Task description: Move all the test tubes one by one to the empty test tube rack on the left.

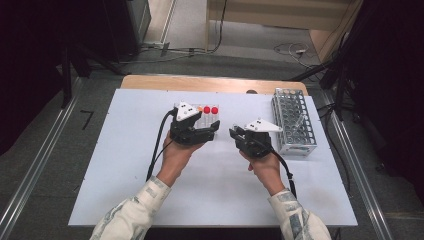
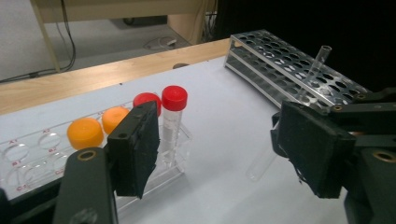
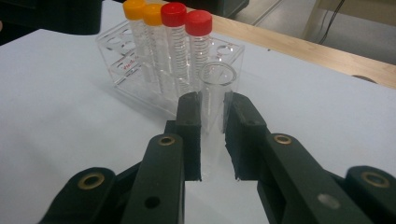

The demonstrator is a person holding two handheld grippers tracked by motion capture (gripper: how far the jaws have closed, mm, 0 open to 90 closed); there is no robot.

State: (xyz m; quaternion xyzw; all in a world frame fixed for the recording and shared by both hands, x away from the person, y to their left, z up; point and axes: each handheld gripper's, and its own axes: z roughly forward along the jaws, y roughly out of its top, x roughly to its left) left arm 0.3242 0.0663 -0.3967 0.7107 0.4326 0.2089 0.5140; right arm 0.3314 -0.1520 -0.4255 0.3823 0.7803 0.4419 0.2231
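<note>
Clear rack (image 1: pixel 196 116) left of metal rack (image 1: pixel 294 121), both on table (image 1: pixel 125 165).

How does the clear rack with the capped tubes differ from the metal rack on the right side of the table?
The clear plastic rack is see-through, with letter-number labels at its holes; the metal rack is silver-grey and perforated. The clear plastic rack holds four capped tubes, two orange and two red; the metal rack holds one uncapped glass tube, leaning. The metal rack has many more holes. Both stand on the white table with most holes unfilled.
</note>
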